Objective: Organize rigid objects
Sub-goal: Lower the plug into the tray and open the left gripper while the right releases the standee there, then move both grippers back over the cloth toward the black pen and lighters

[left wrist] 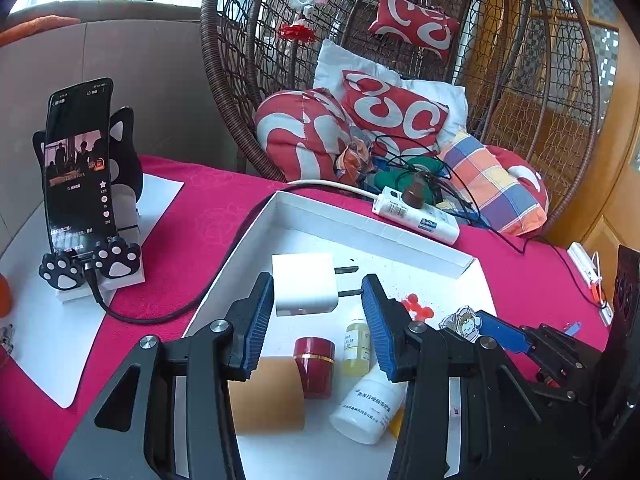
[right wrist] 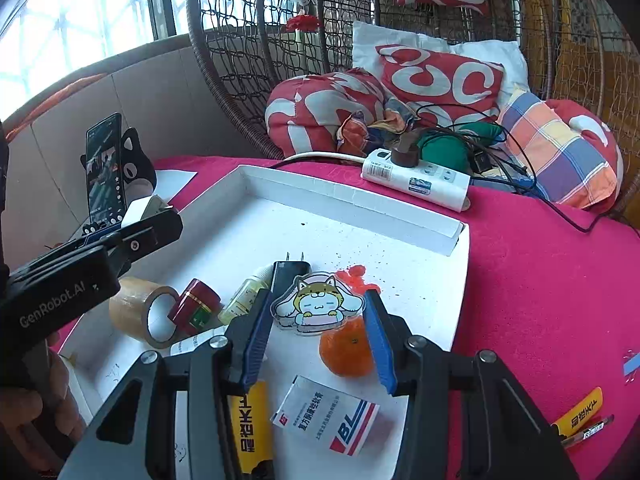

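Observation:
A white tray [left wrist: 376,230] lies on the pink cloth. My left gripper [left wrist: 316,300] holds a white plug charger [left wrist: 304,284] by one finger and its prongs, above the tray; the same charger shows in the right wrist view [right wrist: 138,210]. Below it lie a tape roll [left wrist: 268,394], a red cap [left wrist: 314,366], a small yellow bottle [left wrist: 356,346] and a white bottle [left wrist: 368,408]. My right gripper [right wrist: 316,308] is shut on a cartoon cat acrylic tag [right wrist: 316,304], held over the tray above an orange [right wrist: 346,348] and a medicine box [right wrist: 326,414]. A black charger [right wrist: 290,274] lies behind.
A phone on a cat stand [left wrist: 80,168] stands at the left on white paper. A power strip [left wrist: 416,214] with cables lies behind the tray. Cushions fill a wicker hanging chair [left wrist: 280,60]. A yellow lighter [right wrist: 578,410] and a pen lie on the cloth at the right.

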Motion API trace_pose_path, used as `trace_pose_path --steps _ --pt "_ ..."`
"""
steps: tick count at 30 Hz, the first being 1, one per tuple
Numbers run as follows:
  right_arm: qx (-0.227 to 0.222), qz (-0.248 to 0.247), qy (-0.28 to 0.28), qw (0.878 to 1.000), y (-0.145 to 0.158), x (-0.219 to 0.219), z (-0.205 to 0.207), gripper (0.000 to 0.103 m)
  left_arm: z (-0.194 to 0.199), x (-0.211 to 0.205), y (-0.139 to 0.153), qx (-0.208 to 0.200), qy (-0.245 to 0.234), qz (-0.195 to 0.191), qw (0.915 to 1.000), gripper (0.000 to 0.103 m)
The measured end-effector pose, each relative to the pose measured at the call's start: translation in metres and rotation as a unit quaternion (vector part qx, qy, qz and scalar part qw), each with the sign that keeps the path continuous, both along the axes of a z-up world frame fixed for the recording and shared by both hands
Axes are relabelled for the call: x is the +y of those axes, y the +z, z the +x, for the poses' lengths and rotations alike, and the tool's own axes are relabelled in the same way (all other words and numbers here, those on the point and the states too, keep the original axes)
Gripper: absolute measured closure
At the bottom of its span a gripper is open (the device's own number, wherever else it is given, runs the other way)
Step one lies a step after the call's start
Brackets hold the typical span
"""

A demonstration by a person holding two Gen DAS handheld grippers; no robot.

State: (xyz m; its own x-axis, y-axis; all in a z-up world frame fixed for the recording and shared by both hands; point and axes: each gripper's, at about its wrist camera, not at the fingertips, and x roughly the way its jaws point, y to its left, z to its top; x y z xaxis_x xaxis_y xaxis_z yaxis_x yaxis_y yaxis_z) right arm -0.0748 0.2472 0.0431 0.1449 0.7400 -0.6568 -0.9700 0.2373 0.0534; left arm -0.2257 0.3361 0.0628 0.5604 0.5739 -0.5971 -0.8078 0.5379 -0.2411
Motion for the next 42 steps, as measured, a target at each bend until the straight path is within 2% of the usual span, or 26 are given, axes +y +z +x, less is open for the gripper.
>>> trace_pose_path --steps 5,6,7,8,9,10,16,21,26,31,34,38,42 --pt "0.008 0.011 0.007 1.0 0.0 -0.002 -0.003 0.055 -0.004 -0.003 0.007 -0.004 0.009 0.011 0.9999 0.058" --pt "0.011 0.015 0.006 1.0 0.001 -0.004 -0.003 0.04 -0.007 -0.005 0.01 -0.007 0.011 0.016 0.9998 0.055" --pt "0.011 0.019 0.004 1.0 0.003 -0.007 -0.003 0.017 -0.009 -0.008 0.013 -0.01 0.012 0.022 0.9996 0.039" --pt "0.008 0.025 0.003 1.0 0.004 -0.01 -0.004 0.011 -0.011 -0.011 0.016 -0.012 0.013 0.026 0.9995 0.026" --pt "0.002 0.031 0.002 1.0 0.007 -0.014 -0.005 0.005 -0.014 -0.014 0.019 -0.013 0.017 0.034 0.9992 0.007" --pt "-0.007 0.038 0.001 0.999 0.01 -0.019 -0.007 0.0 -0.017 -0.019 0.022 -0.012 0.025 0.044 0.9986 0.0" --pt "-0.045 0.07 -0.011 0.997 0.022 -0.063 -0.018 0.0 -0.034 -0.048 0.029 -0.031 0.034 0.049 0.9977 0.0" --pt "-0.03 0.082 -0.032 0.996 0.027 -0.097 -0.009 0.0 -0.031 -0.064 0.033 -0.037 0.024 0.046 0.998 0.0" --pt "-0.003 0.079 -0.058 0.995 0.026 -0.109 0.004 0.0 -0.02 -0.08 0.038 -0.038 0.003 0.048 0.9981 0.0" --pt "0.009 0.094 -0.072 0.993 0.028 -0.125 0.012 0.0 0.001 -0.099 0.039 -0.017 -0.028 0.052 0.9981 0.0" --pt "0.015 0.106 -0.094 0.99 0.031 -0.144 0.031 0.0 0.02 -0.113 0.036 -0.008 -0.061 0.046 0.9971 0.0" --pt "0.025 0.122 -0.162 0.979 0.031 -0.186 0.077 0.0 0.053 -0.137 0.029 0.014 -0.114 0.044 0.9924 0.0" --pt "0.044 0.131 -0.261 0.955 0.022 -0.242 0.135 0.0 0.095 -0.163 0.015 0.046 -0.187 0.036 0.9807 0.0"
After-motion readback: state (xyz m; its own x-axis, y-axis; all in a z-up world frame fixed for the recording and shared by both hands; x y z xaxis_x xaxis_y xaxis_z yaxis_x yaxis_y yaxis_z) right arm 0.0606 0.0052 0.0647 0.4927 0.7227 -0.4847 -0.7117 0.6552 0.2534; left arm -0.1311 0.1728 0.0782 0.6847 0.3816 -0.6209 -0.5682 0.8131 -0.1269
